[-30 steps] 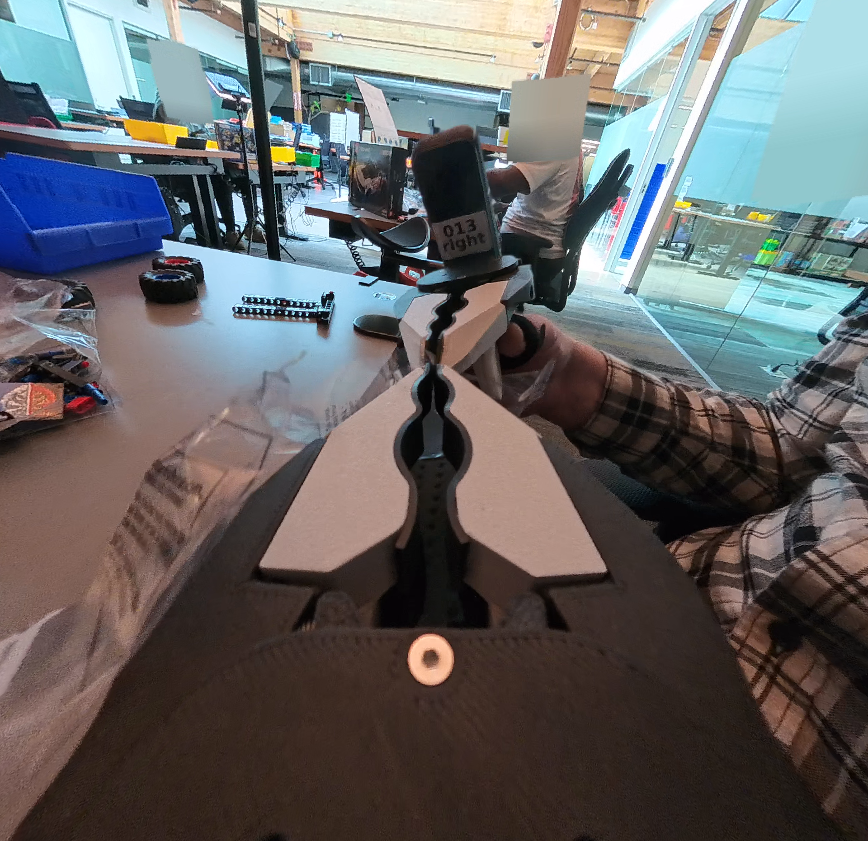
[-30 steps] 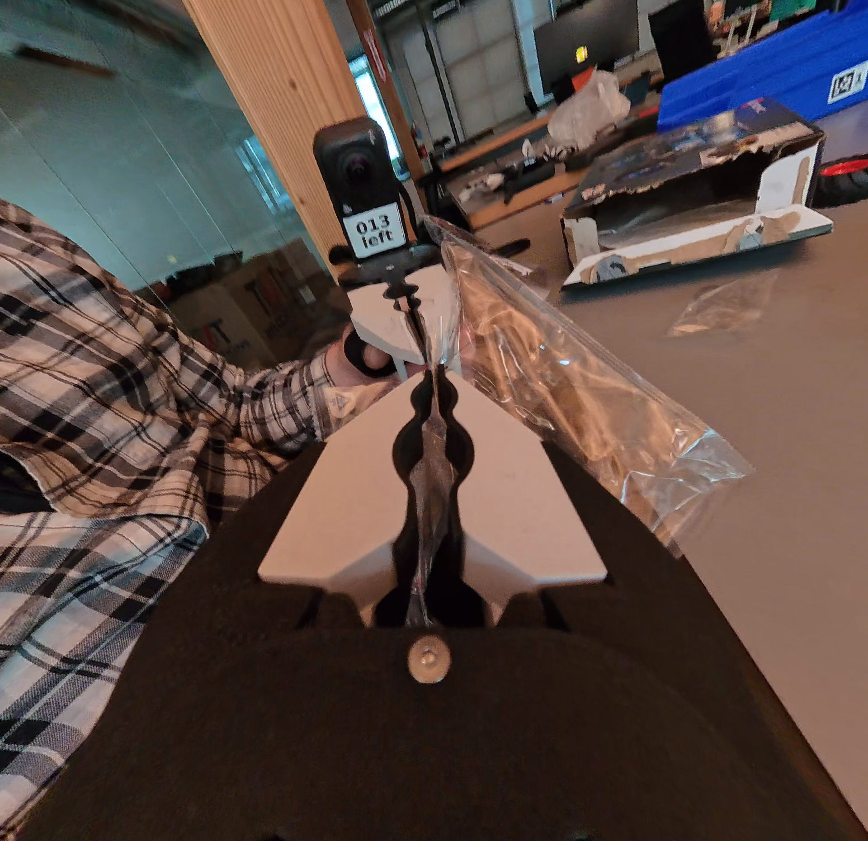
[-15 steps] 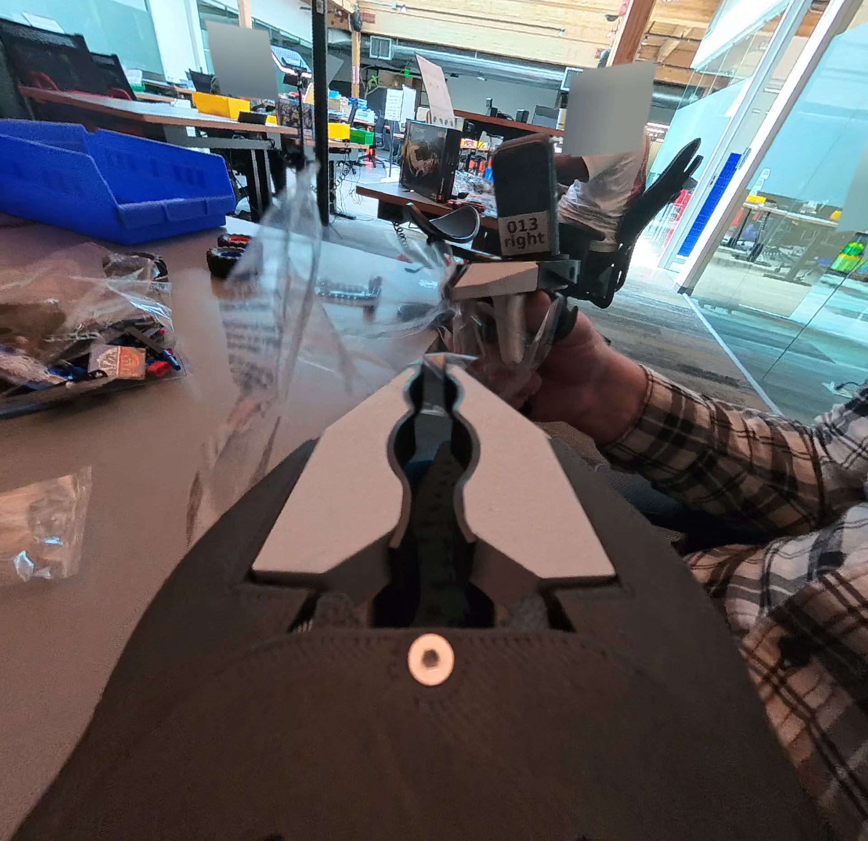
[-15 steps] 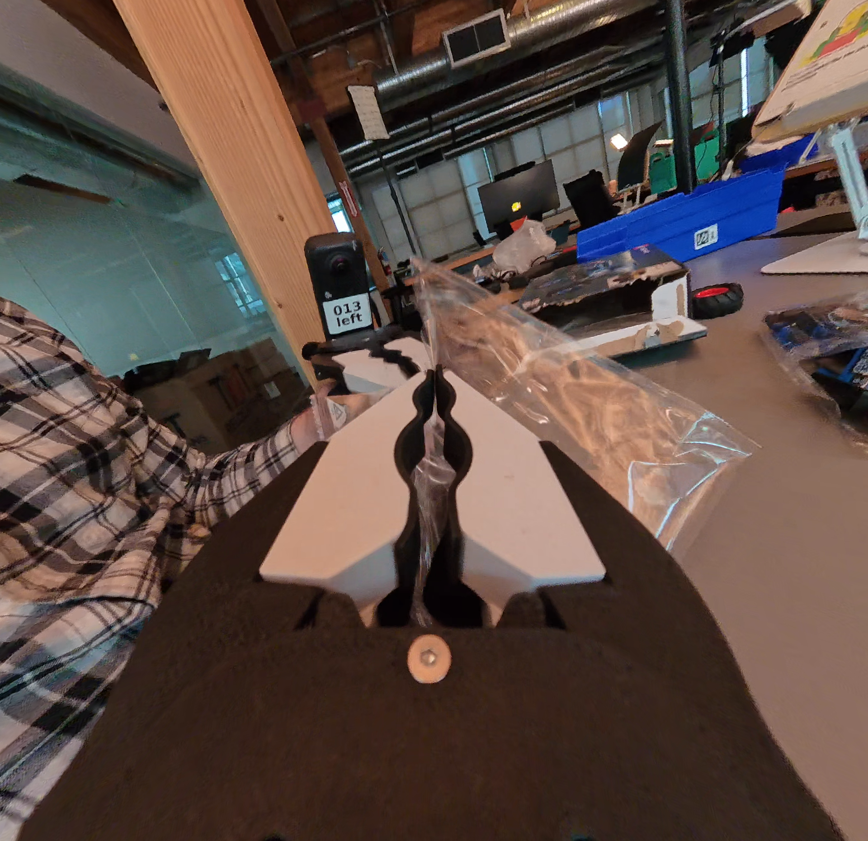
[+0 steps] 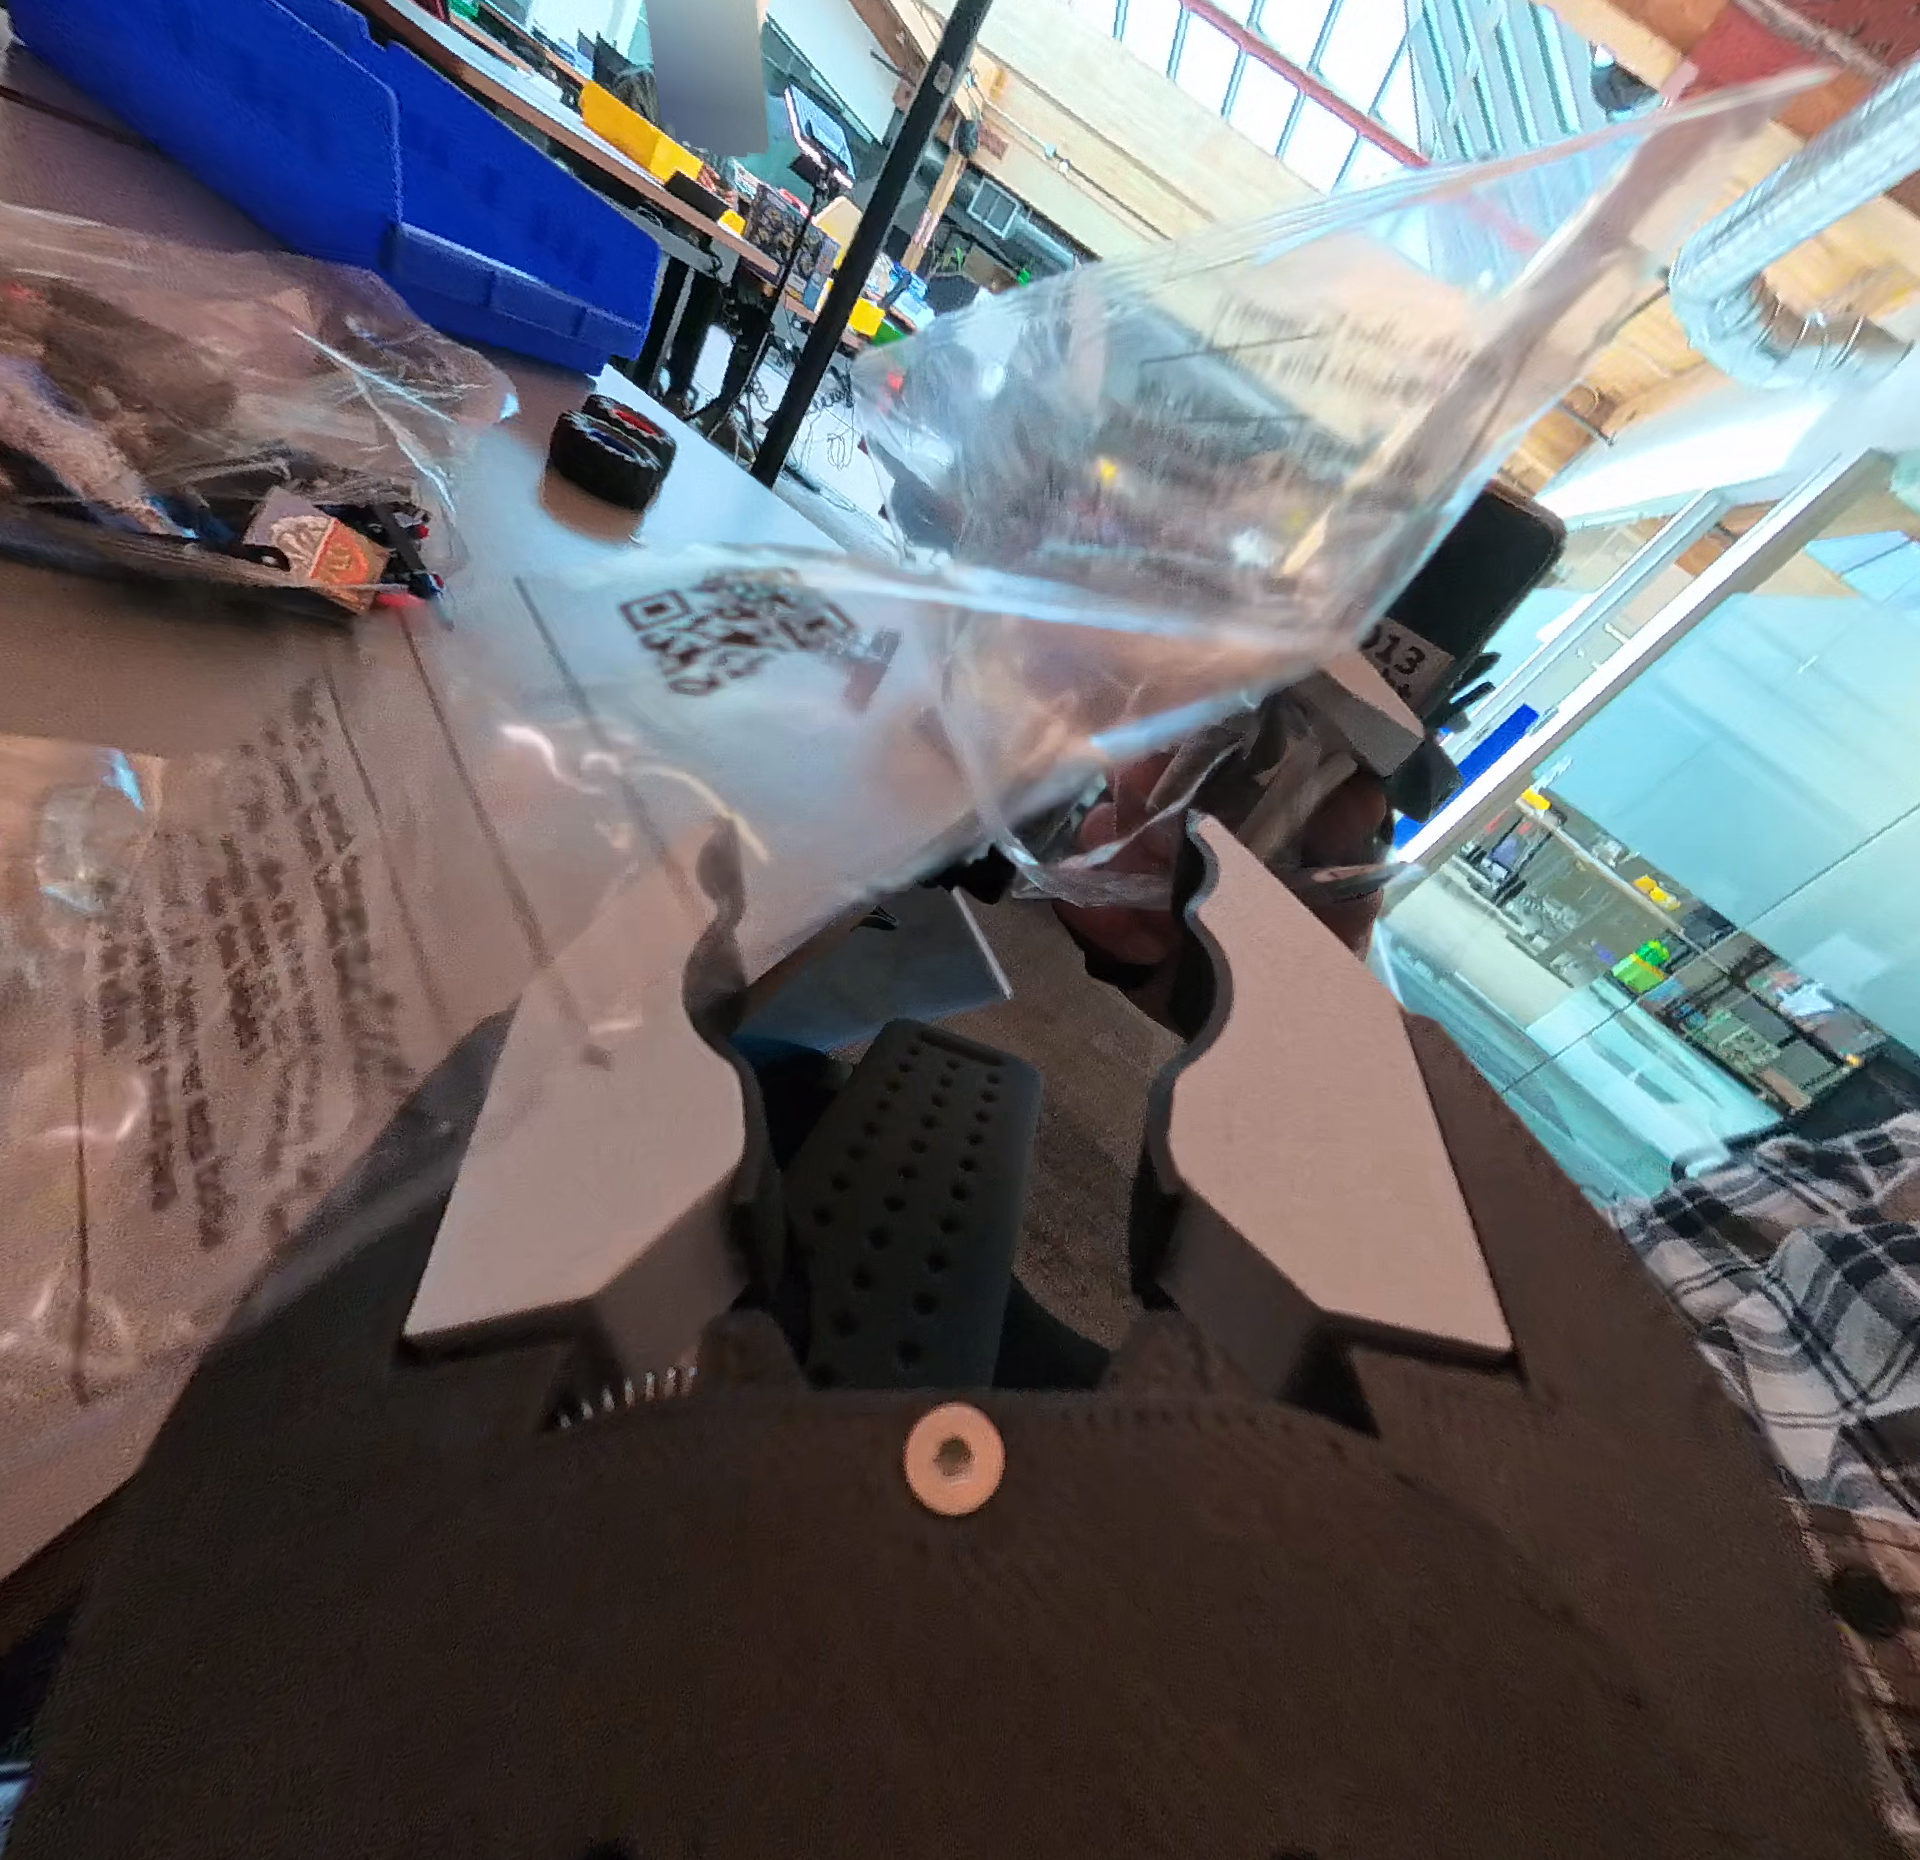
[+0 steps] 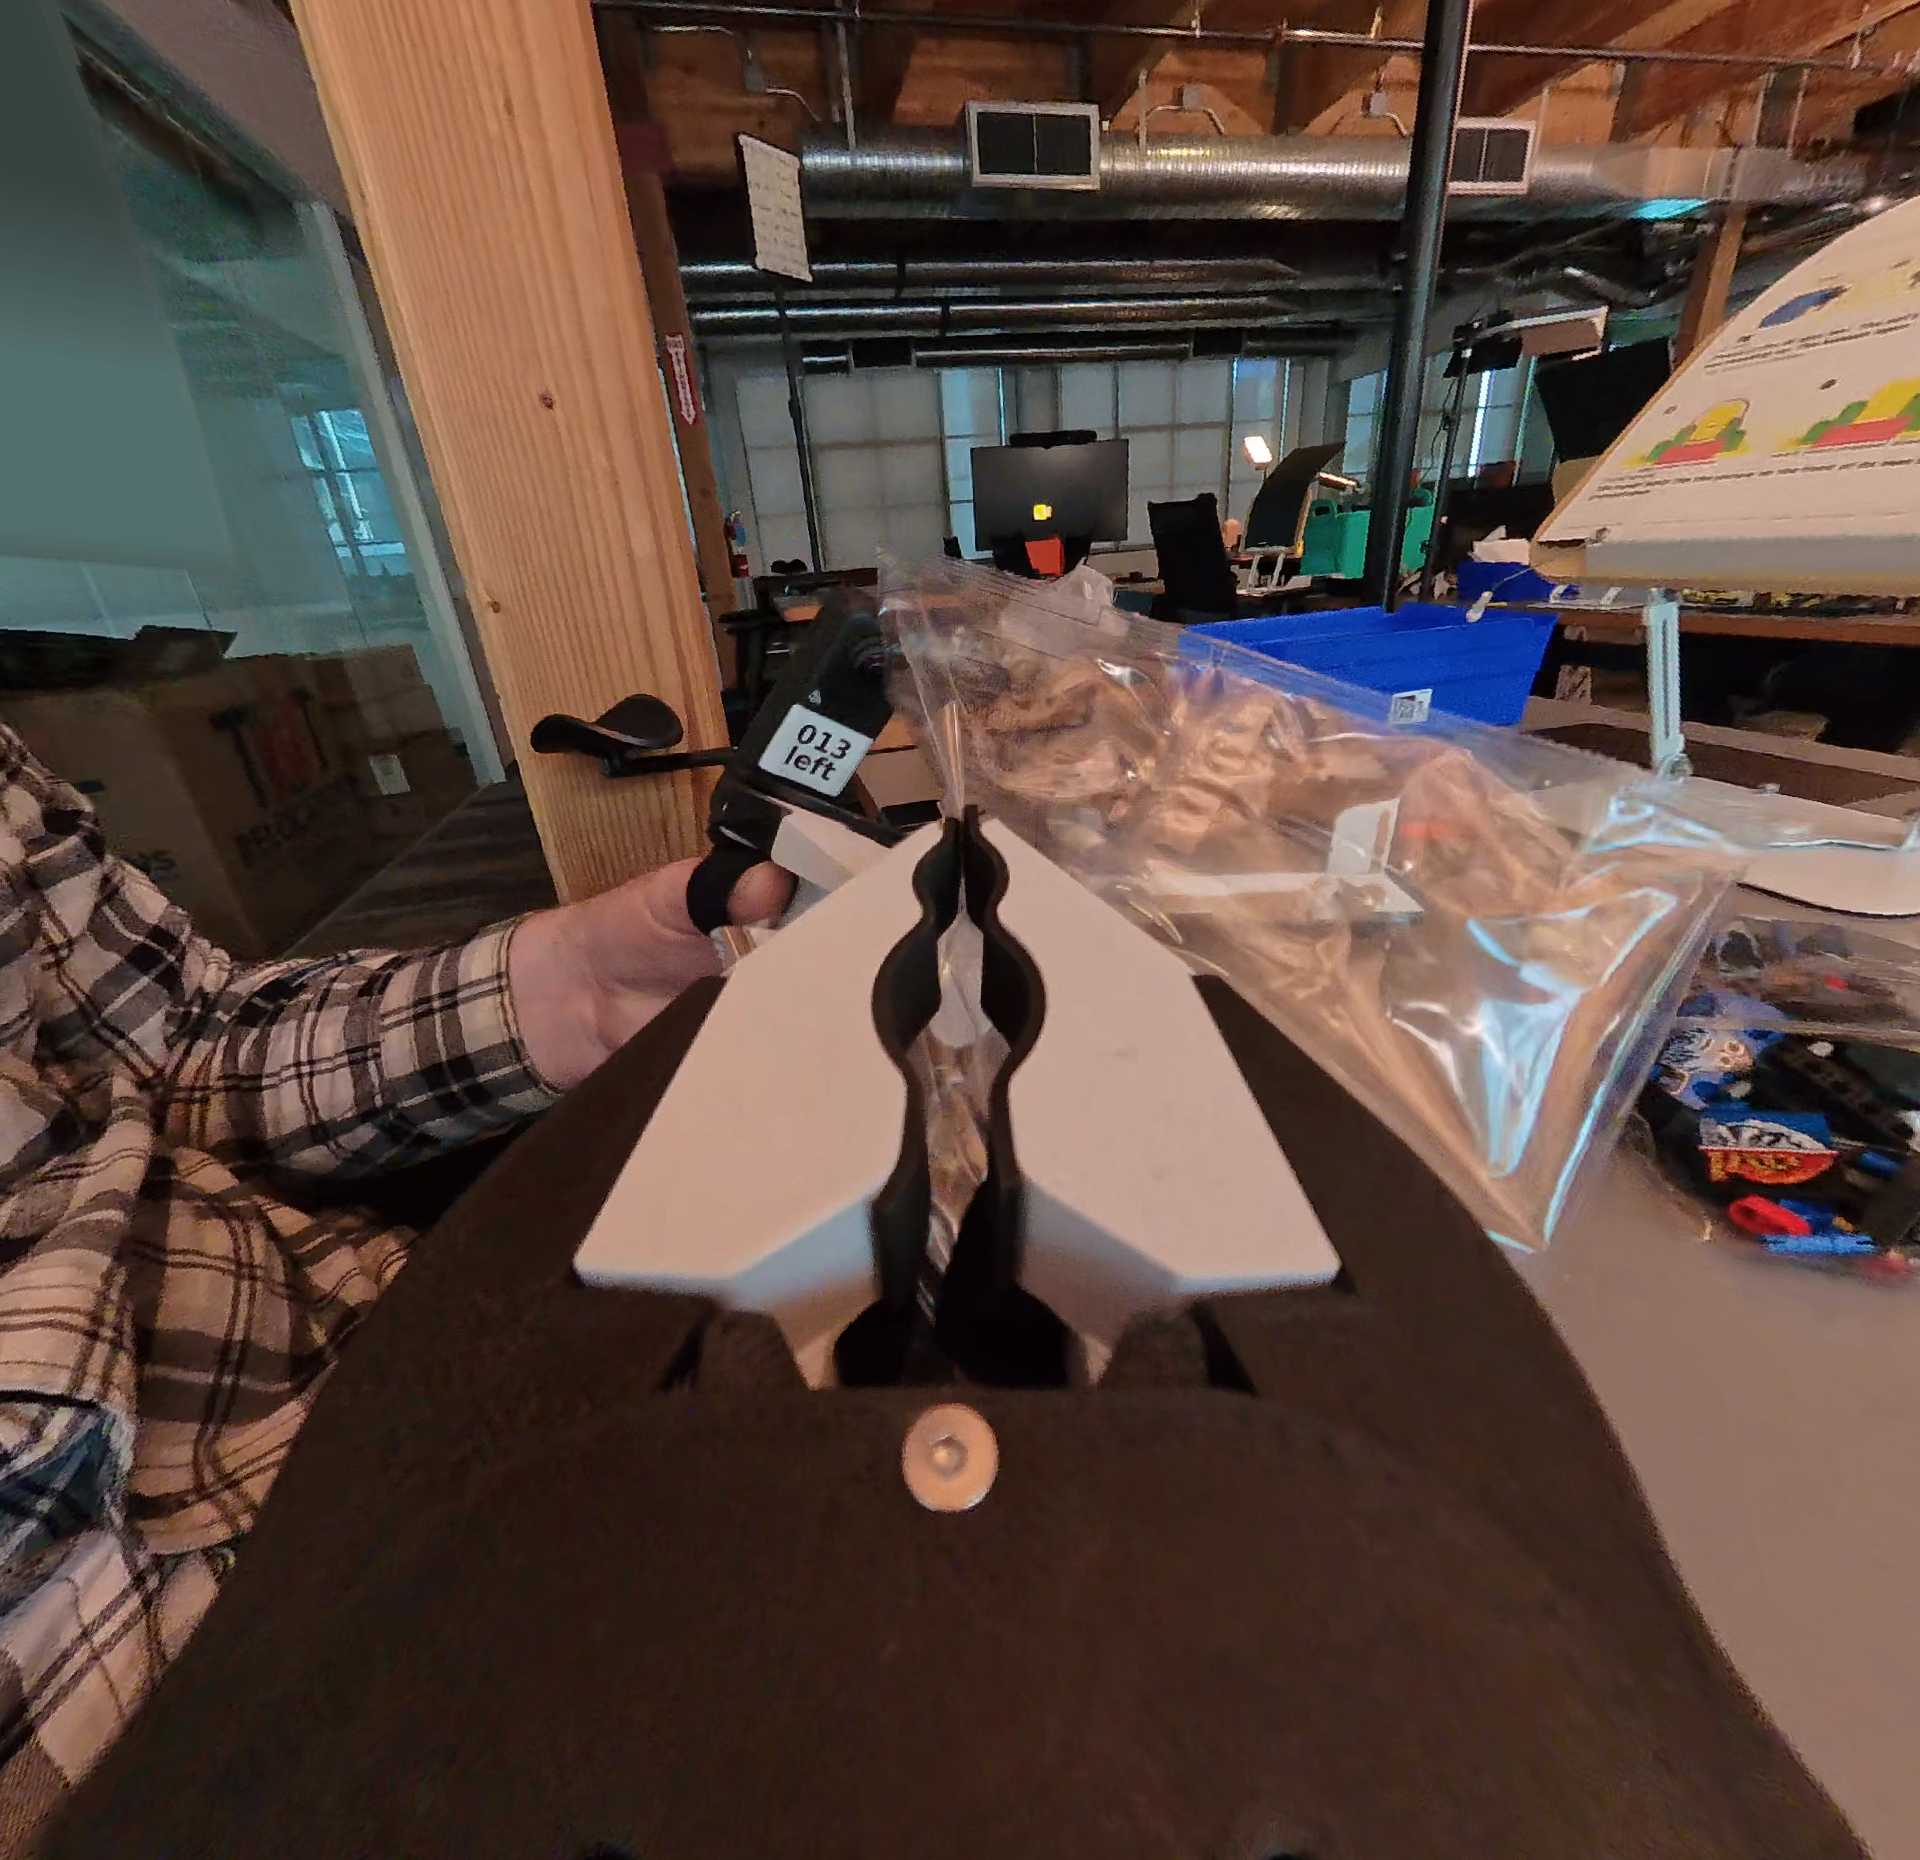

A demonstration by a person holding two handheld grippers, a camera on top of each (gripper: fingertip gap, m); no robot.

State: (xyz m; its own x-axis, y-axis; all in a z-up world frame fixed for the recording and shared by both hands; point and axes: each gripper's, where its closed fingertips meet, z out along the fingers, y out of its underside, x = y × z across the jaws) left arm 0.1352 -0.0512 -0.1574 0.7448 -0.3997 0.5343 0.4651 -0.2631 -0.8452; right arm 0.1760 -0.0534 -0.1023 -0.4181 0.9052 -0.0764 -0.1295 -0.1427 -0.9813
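From the left wrist view, the left hand-held gripper (image 5: 951,875) has its jaws spread wide apart with nothing between them. A clear plastic bag (image 5: 1039,522) hangs above and across its left finger; whether film touches that finger is hard to judge through the blur. On the grey bench (image 5: 125,667) lie a black toy tyre (image 5: 611,452), a bag of small parts (image 5: 208,439) and a blue bin (image 5: 343,148).

From the right wrist view, the right hand-held gripper (image 6: 958,823) is clamped together on the clear plastic bag (image 6: 1299,875), which is lifted off the bench (image 6: 1766,1447). The left hand-held gripper (image 6: 821,844) sits just beside, in the person's hand (image 6: 623,958).
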